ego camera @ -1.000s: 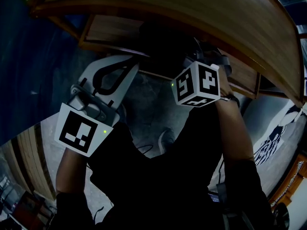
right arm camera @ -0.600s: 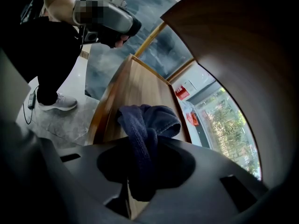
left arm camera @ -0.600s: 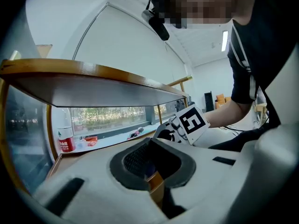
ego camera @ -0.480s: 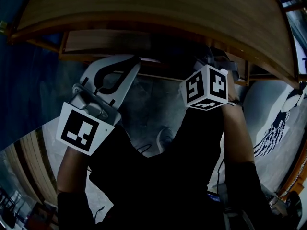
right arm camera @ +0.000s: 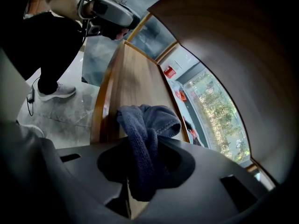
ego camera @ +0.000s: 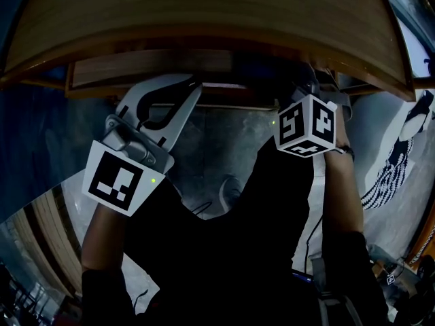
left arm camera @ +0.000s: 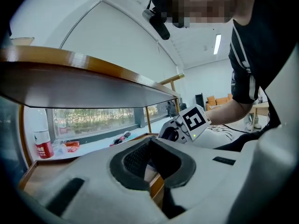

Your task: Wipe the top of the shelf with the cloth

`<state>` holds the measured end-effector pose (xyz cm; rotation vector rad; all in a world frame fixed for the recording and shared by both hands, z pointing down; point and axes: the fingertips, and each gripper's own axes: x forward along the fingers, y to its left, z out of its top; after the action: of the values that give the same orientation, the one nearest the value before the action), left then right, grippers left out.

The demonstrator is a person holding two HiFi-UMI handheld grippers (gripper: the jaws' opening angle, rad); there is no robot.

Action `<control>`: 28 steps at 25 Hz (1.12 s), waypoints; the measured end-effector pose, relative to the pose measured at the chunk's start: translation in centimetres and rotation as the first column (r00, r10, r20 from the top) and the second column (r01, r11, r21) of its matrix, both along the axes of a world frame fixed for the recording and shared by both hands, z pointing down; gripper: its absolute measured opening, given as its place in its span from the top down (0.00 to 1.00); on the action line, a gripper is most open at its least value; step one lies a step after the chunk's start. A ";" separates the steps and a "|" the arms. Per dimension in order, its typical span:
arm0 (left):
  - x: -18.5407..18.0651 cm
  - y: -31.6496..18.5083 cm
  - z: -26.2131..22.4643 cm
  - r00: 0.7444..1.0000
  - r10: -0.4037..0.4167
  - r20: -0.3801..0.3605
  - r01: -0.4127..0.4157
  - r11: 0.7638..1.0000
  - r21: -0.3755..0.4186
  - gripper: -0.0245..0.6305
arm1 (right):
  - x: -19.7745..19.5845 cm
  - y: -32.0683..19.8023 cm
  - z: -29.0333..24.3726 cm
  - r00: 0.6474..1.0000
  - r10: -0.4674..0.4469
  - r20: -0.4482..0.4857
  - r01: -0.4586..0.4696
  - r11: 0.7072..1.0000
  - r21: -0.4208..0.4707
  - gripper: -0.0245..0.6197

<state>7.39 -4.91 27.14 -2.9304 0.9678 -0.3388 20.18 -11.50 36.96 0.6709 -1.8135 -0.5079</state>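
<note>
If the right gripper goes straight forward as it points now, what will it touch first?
Probably the wooden shelf board: the right gripper, shut on the blue cloth, points along it; depth is unclear.

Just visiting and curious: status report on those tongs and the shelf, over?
Left tongs shut, empty. Right tongs shut on dark blue cloth, below light brown wooden shelf top, not yet on it. Nothing seen on top.
</note>
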 end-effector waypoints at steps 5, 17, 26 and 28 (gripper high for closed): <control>2.1 -0.2 -0.1 0.999 0.033 0.000 -0.033 0.999 0.002 0.93 | 3.8 0.5 -0.4 0.997 0.069 -0.040 -0.069 0.998 0.016 0.82; 3.6 -0.5 0.2 0.998 0.053 -0.015 -0.053 0.999 -0.008 0.93 | 7.1 0.8 -2.5 0.978 0.207 -0.001 -0.206 0.976 0.066 0.82; -4.4 0.0 -0.2 0.996 -0.091 0.000 0.091 0.996 -0.007 0.93 | -5.6 -0.2 -2.6 0.997 -0.016 0.078 0.011 0.998 0.066 0.82; -6.6 0.2 -0.2 0.992 -0.128 0.005 0.128 0.992 -0.006 0.93 | -8.9 -0.1 -2.5 0.994 -0.067 0.090 0.062 0.996 0.062 0.82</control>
<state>0.75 -4.69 26.94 -2.8787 1.1591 -0.3531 11.27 -11.60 34.45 0.6877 -1.9182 -0.5844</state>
